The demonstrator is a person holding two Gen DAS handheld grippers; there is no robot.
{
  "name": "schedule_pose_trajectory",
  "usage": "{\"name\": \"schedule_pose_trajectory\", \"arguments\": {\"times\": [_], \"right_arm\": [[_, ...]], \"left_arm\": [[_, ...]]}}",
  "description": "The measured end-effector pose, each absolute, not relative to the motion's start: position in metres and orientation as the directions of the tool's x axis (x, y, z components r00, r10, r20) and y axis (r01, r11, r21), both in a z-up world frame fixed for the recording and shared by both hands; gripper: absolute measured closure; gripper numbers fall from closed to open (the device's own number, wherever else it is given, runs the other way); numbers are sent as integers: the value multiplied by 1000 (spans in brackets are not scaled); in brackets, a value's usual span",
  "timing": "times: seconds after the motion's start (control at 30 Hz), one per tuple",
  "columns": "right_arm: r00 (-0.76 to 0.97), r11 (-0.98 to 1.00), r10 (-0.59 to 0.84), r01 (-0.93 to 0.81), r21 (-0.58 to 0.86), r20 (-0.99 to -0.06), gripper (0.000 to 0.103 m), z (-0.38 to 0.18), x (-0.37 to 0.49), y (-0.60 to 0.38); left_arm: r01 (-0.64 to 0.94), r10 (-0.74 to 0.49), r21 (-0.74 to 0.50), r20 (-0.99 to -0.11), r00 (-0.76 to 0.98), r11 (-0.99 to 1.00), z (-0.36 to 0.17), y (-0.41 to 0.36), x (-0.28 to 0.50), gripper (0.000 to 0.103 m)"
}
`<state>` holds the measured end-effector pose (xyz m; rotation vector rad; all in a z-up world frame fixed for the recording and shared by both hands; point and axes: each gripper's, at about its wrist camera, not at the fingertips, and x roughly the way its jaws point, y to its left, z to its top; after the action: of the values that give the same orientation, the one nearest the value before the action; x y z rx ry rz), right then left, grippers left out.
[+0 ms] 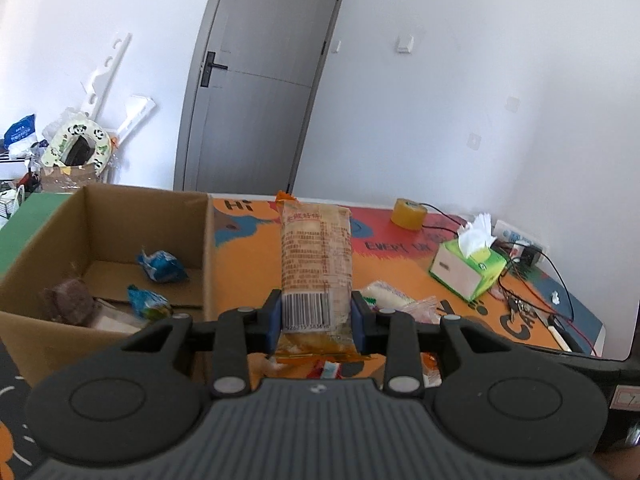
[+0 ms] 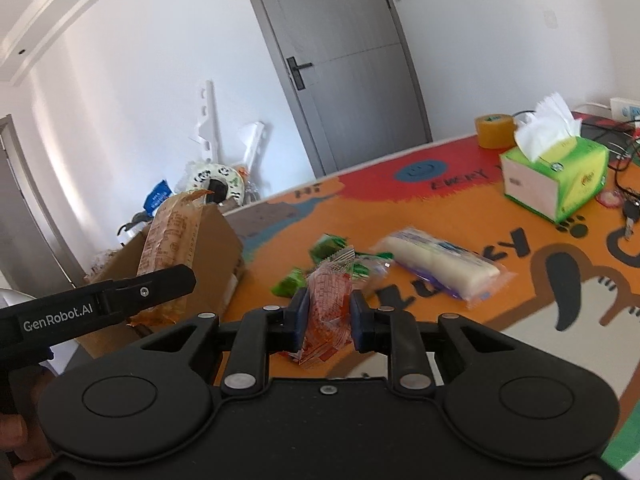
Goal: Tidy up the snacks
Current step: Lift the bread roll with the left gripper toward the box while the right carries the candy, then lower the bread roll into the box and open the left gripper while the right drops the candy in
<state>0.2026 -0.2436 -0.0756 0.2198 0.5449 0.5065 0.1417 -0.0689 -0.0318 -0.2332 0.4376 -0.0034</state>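
Snacks sit in both grippers, up off the table. One long tan snack (image 1: 316,268) with a bar code is pinched at its low end by the left gripper (image 1: 317,314), and it stands up tall. It is just right of the box (image 1: 208,248), which sits at the table's left edge. Two blue packs (image 1: 162,266) and a brown lump (image 1: 68,300) lie inside the box. The box's right wall stands between the tan snack and the room inside.

A small red snack (image 2: 326,308) is squeezed tight in the right gripper (image 2: 329,314). The left gripper's arm (image 2: 100,308) is close on its left side. More snacks lie on the table (image 2: 460,332) ahead: green packs (image 2: 332,258) near the middle and a long white pack (image 2: 440,268) beside them, to the right.

A green tissue box (image 2: 560,180) stands near the table's far right corner. A tape roll (image 2: 494,130) sits at the far edge. Black and red wires (image 1: 540,292) lie along the right edge. The middle of the table, between the box and the tissue box, is mostly bare.
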Motion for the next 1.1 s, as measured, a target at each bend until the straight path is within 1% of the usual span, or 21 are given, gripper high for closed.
{"name": "schedule_pose_trajectory", "arguments": {"times": [0.67, 1.1], "right_arm": [[721, 813, 580, -481, 328, -380, 80, -53, 203, -204], [697, 790, 613, -526, 315, -372, 80, -45, 215, -165]], "left_arm": [[-119, 19, -242, -380, 925, 963, -17, -24, 129, 70], [-196, 77, -265, -400, 913, 944, -22, 21, 136, 70]]}}
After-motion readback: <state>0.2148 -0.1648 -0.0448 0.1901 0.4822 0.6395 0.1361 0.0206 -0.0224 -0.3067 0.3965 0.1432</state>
